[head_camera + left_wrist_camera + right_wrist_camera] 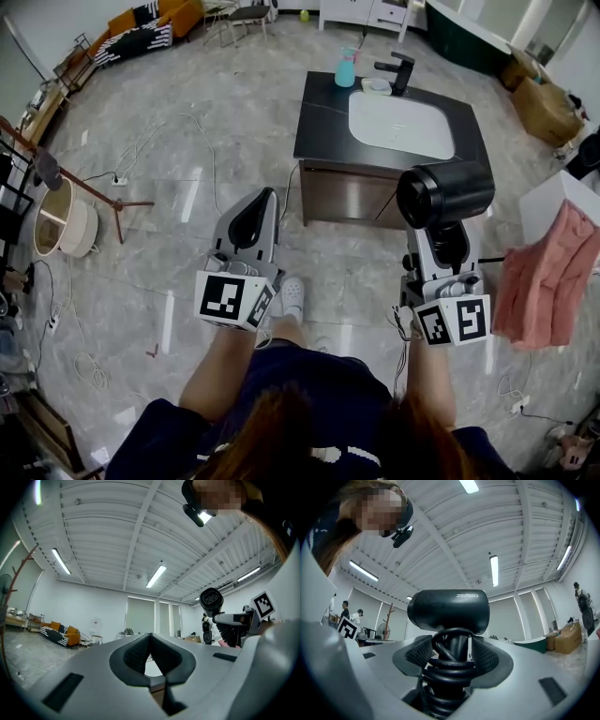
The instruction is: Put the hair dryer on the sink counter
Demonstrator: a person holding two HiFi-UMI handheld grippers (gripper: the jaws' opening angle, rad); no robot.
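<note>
Hair dryer (pixel 448 611) upright in right gripper (pixel 451 648) (cord (pixel 447 667) coiled rnd handle).

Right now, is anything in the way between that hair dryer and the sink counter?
Nothing visible. The right gripper holds the hair dryer, and only floor lies before the sink counter. A bottle and faucet stand at its far edge.

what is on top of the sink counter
A teal bottle, a black faucet and a small white dish stand behind the basin. The held hair dryer covers the counter's near right corner.
</note>
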